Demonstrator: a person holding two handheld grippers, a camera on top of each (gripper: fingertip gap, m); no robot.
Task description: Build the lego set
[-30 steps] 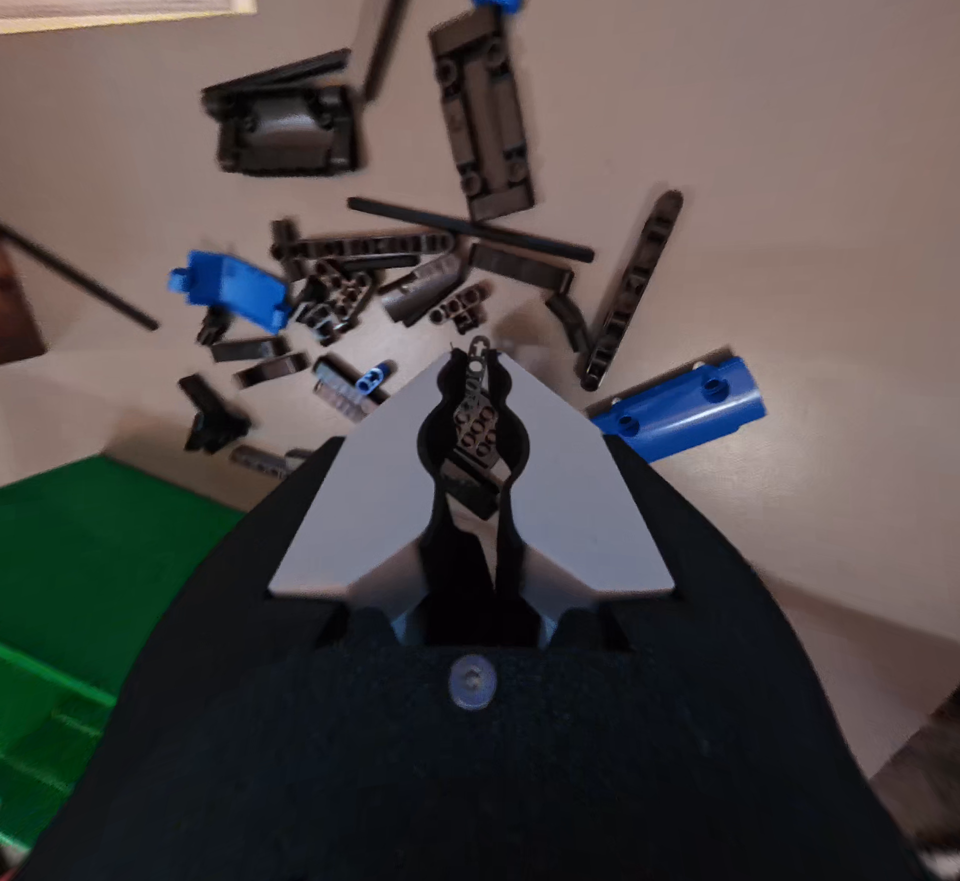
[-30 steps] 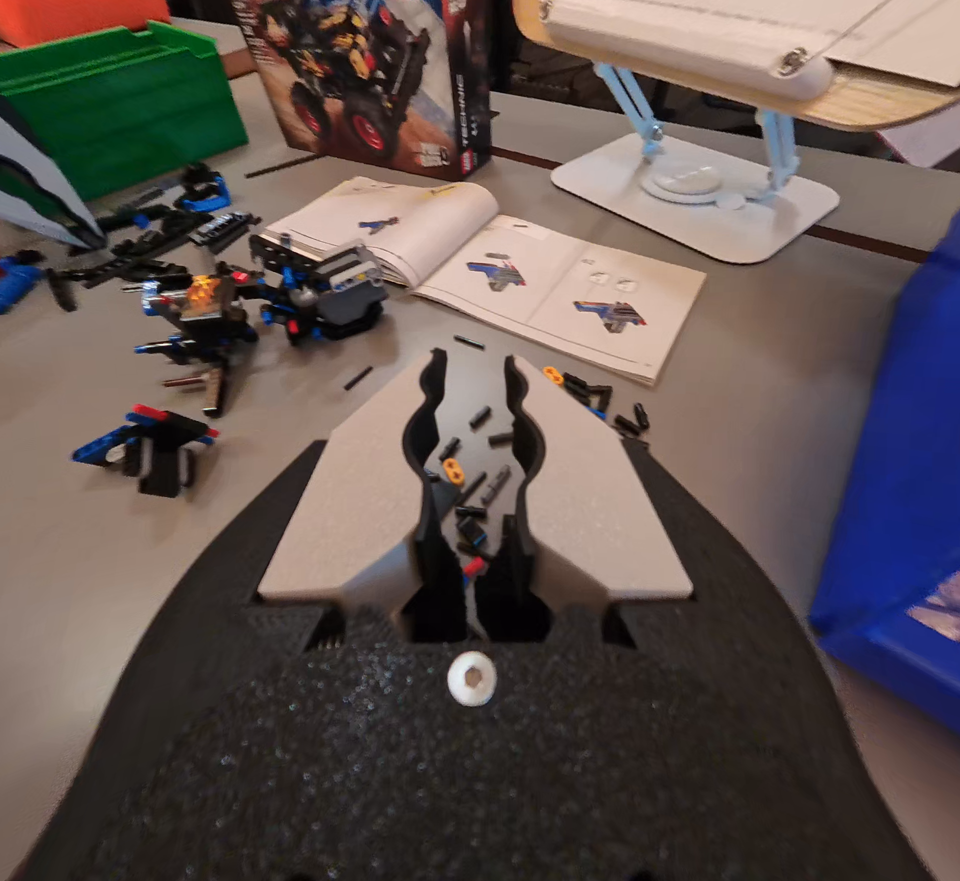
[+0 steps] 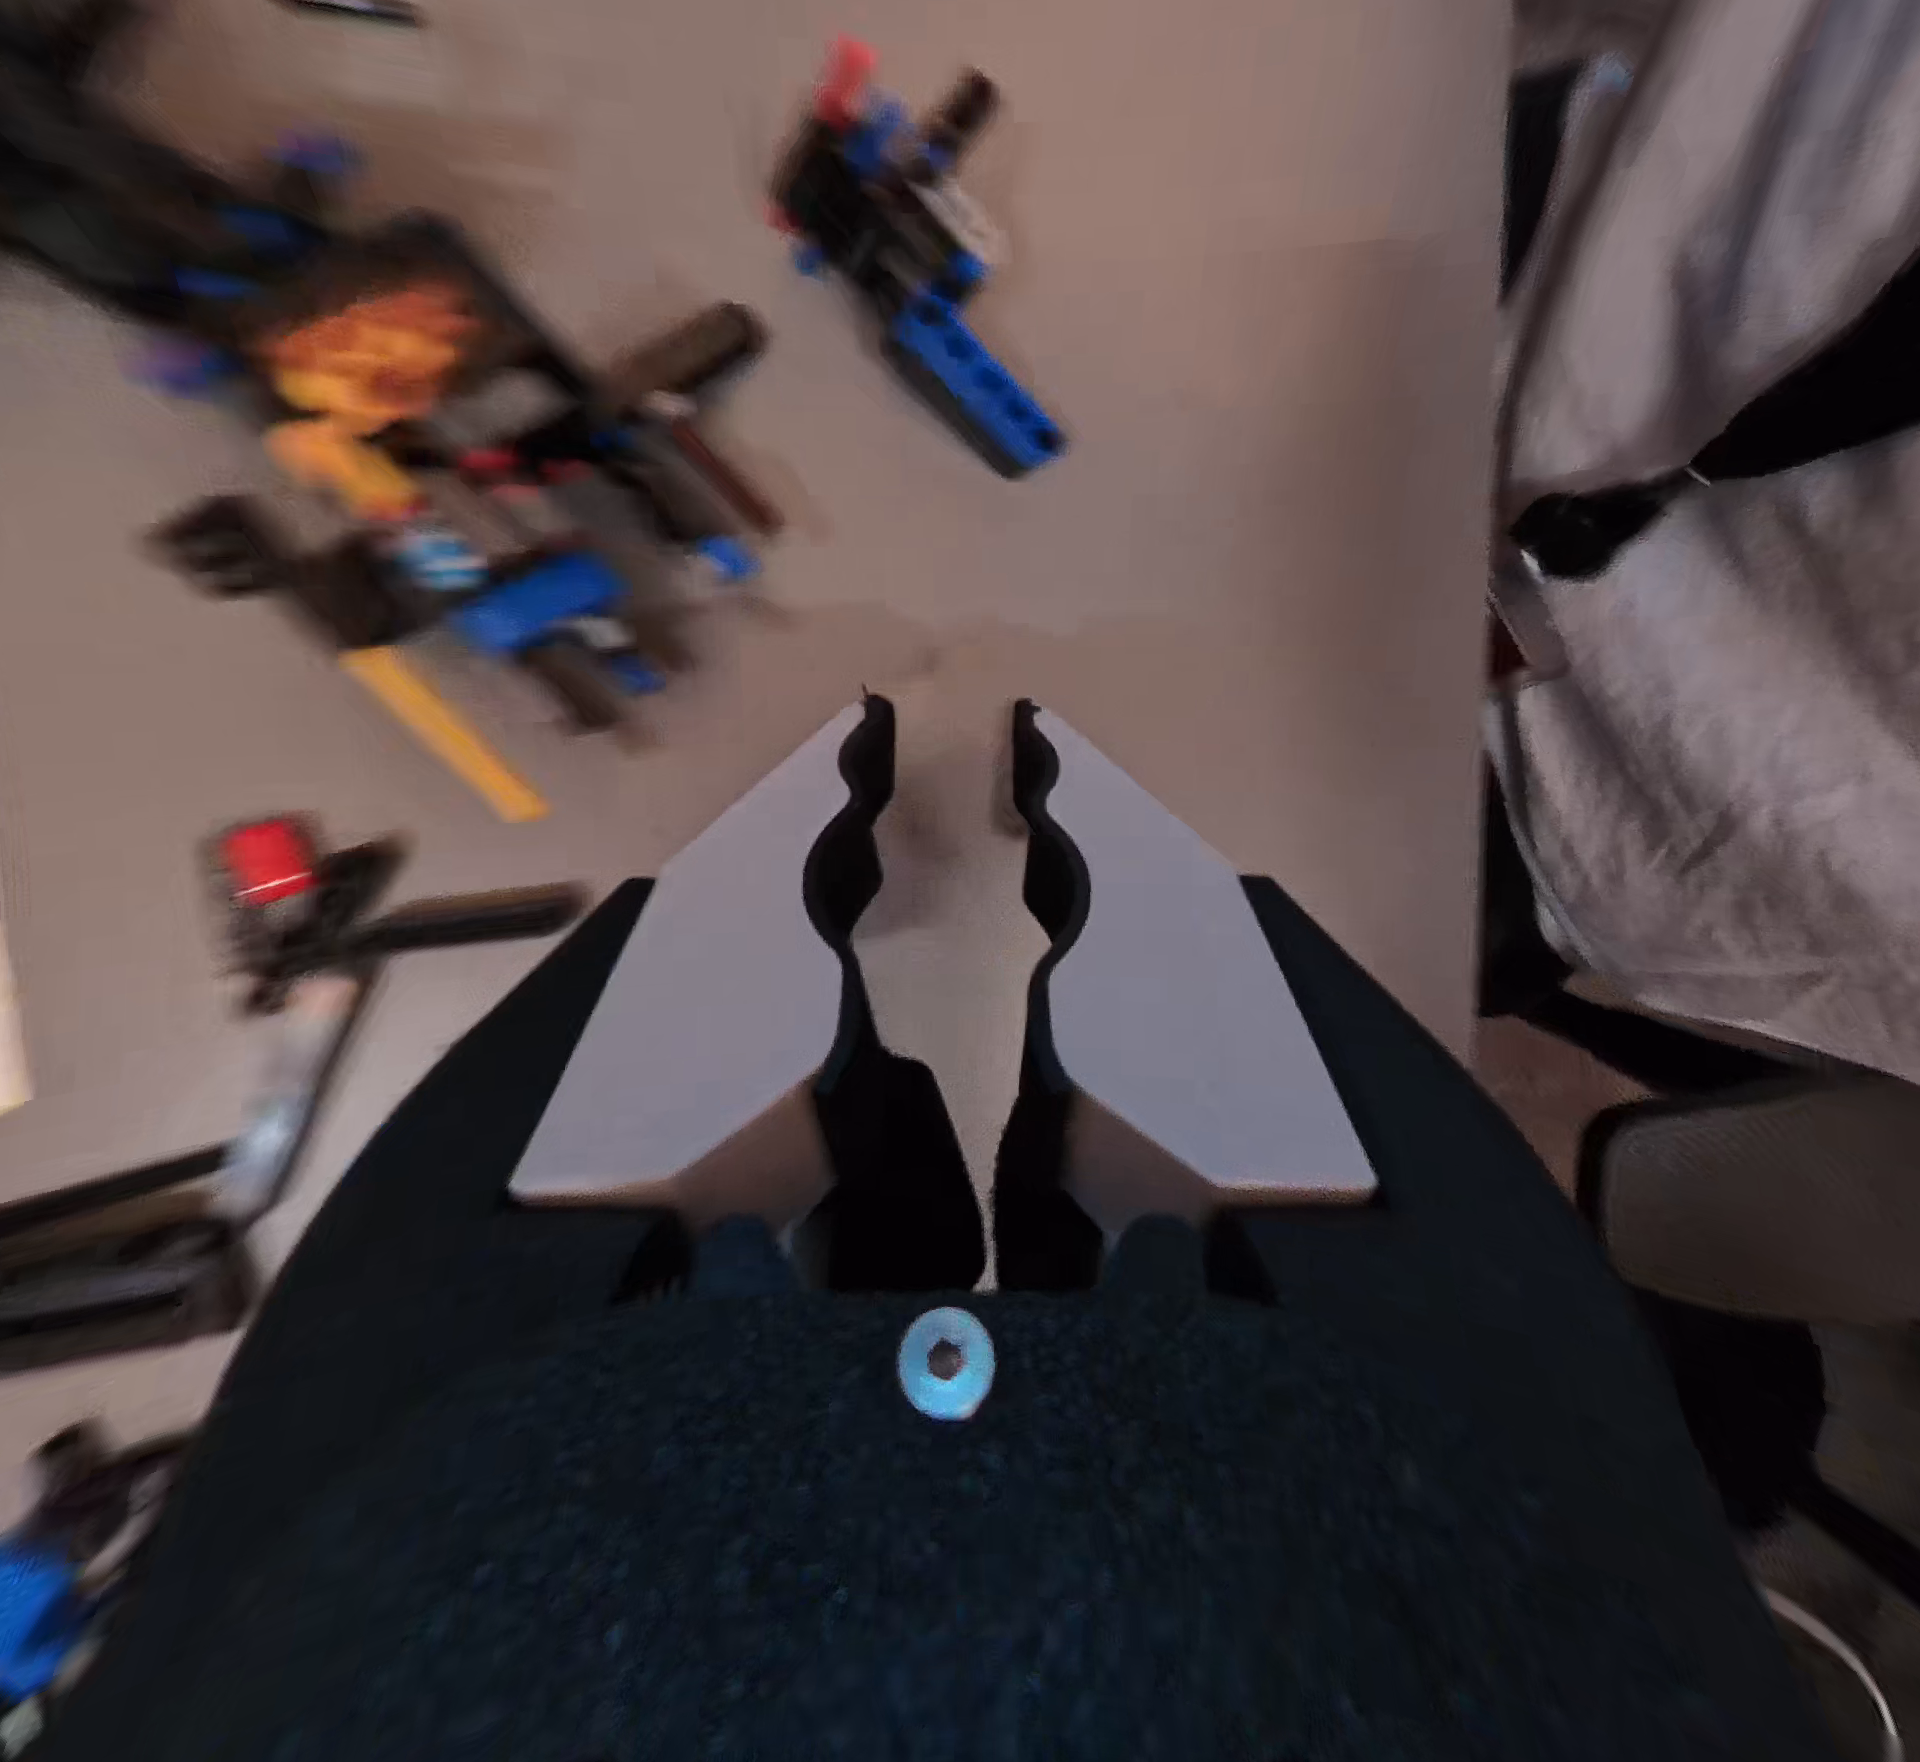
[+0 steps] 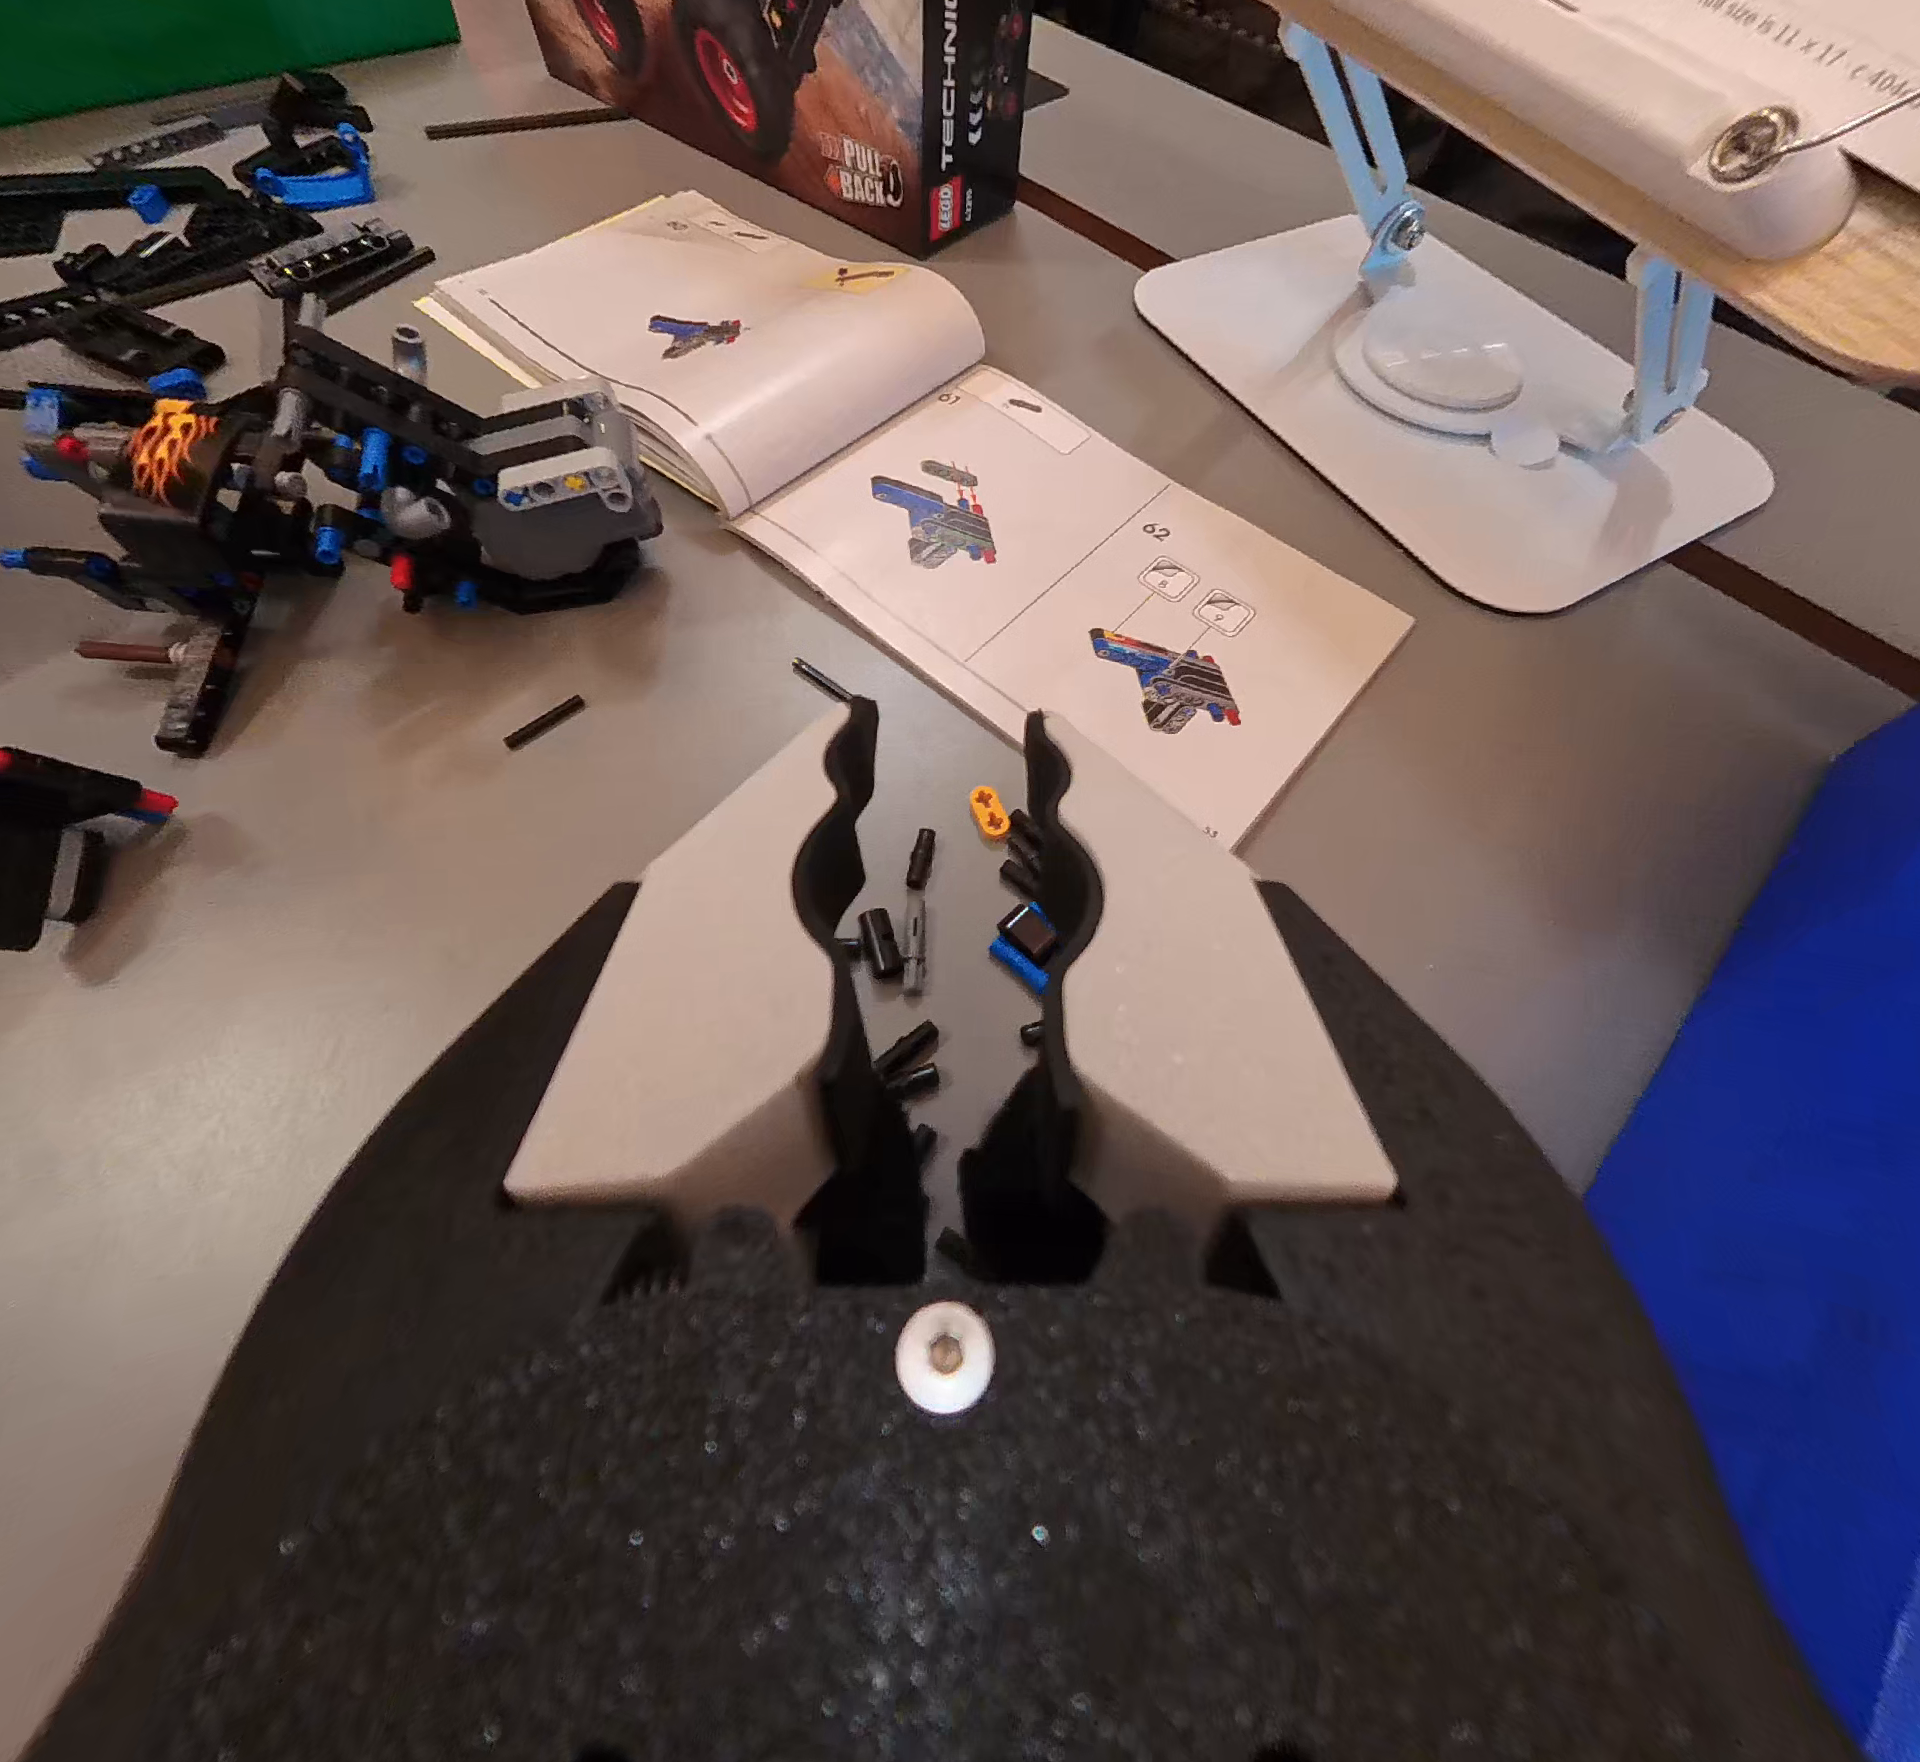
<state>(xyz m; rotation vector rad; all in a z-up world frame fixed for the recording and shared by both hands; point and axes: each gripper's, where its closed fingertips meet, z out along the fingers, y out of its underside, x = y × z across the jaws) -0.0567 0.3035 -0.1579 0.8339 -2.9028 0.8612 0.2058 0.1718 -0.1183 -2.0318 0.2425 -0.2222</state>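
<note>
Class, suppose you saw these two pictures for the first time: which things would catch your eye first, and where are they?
Probably the half-built model with its orange flame panel, left on the grey table. Behind it stands the set's box, with the open instruction booklet lying in front. Nearest the camera, the right tool hangs open over small loose pins.

Both grippers look like the same build. The left gripper (image 3: 948, 725) has a grainy black body that fans out wide toward the camera, two pale grey wedge-shaped fingers (image 3: 727, 964) lined with wavy black inner pads, and one silvery screw (image 3: 945, 1361) centred behind the fingers. The right gripper (image 4: 951, 736) matches it: speckled black shell, grey fingers (image 4: 1195, 1006), whitish screw (image 4: 943, 1354).
</note>
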